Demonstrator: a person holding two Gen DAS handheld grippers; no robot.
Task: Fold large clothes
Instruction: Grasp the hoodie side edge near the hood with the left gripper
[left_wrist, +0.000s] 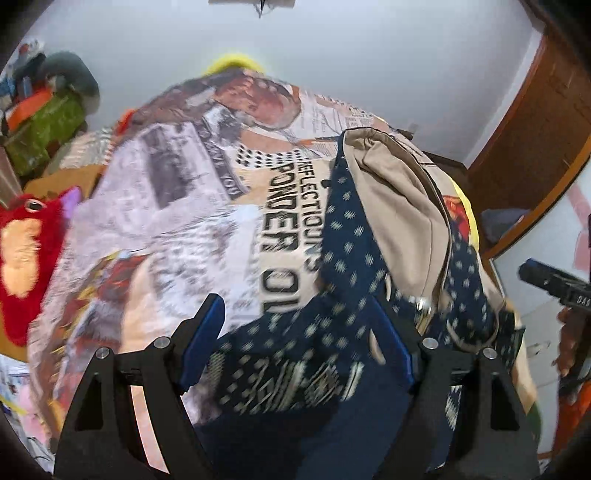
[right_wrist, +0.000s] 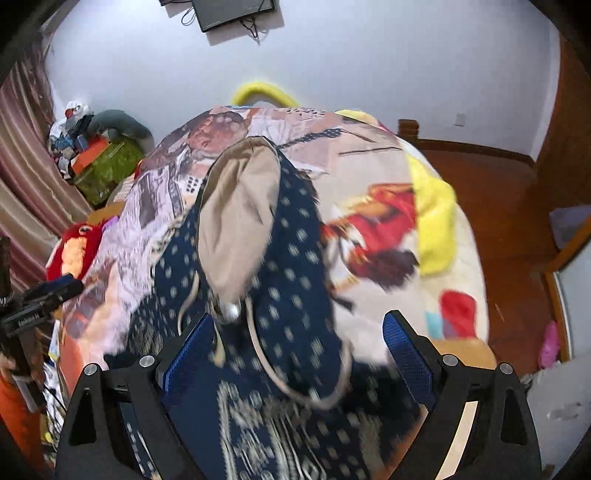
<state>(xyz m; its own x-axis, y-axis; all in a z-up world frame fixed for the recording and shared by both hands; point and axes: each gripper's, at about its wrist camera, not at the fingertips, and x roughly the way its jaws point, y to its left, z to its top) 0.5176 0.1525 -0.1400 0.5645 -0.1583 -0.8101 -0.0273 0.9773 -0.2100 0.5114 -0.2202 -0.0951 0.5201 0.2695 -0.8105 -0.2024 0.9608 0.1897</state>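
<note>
- Left gripper (left_wrist: 301, 328): jaws spread wide, navy hooded garment (left_wrist: 351, 258) lying between them.
- Right gripper (right_wrist: 299, 343): jaws likewise spread over the garment.
- Garment rests crumpled on the printed bedspread (left_wrist: 166, 206), tan hood lining (right_wrist: 236, 221) exposed.

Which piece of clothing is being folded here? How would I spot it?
Find the bed with the newspaper-print bedspread. On it, right before both grippers, lies a navy hooded garment dotted with pale specks. Its beige-lined hood sets it apart from the bedspread and the red plush toy.

navy hoodie (right_wrist: 295, 258) white-dotted, beige hood lining (right_wrist: 236, 225); newsprint-collage bedspread (left_wrist: 166, 206); blue fingers (right_wrist: 406, 350).
</note>
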